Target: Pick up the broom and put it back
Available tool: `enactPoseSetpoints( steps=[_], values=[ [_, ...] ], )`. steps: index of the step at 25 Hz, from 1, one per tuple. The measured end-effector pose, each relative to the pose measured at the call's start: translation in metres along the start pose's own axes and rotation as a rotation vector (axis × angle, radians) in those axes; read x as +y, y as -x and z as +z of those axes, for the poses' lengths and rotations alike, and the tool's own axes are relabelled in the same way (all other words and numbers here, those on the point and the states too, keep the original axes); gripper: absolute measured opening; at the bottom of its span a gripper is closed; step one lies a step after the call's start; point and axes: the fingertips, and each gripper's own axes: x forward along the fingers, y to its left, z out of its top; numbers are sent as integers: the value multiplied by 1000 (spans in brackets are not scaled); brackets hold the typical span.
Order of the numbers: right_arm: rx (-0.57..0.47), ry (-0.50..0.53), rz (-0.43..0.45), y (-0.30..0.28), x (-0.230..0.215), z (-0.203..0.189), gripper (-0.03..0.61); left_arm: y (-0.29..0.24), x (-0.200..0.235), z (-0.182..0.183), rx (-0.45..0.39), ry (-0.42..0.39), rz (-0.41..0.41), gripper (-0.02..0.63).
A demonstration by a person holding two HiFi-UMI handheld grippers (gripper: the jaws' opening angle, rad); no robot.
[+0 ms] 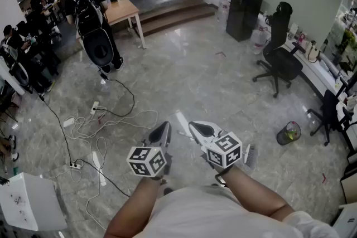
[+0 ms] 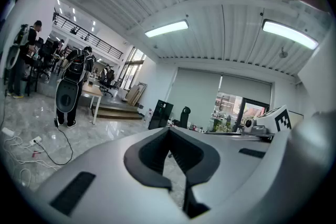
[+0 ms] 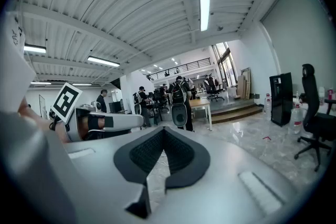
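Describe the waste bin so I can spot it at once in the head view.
Look along the right wall, where two black office chairs stand on the grey floor. Just left of the nearer chair sits the waste bin: small, round, dark, the only thing there with green inside.

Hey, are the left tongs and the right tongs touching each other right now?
Apart. The head view shows a strip of floor between the left tongs and the right tongs.
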Motion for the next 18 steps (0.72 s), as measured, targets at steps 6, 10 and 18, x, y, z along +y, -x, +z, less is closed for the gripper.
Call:
enactPoseSetpoints(
  steps=[6, 10, 18],
  values=[
    [1, -3, -1, 7, 0, -6, 2, -1, -7, -9, 5, 0, -7, 3],
    [-1, -4, -16, 2, 0, -4, 2, 1, 1, -7, 6, -2, -21, 5],
    [-32, 13, -66, -33, 19, 1, 3, 18, 53, 1, 26, -7, -56, 4]
  ],
)
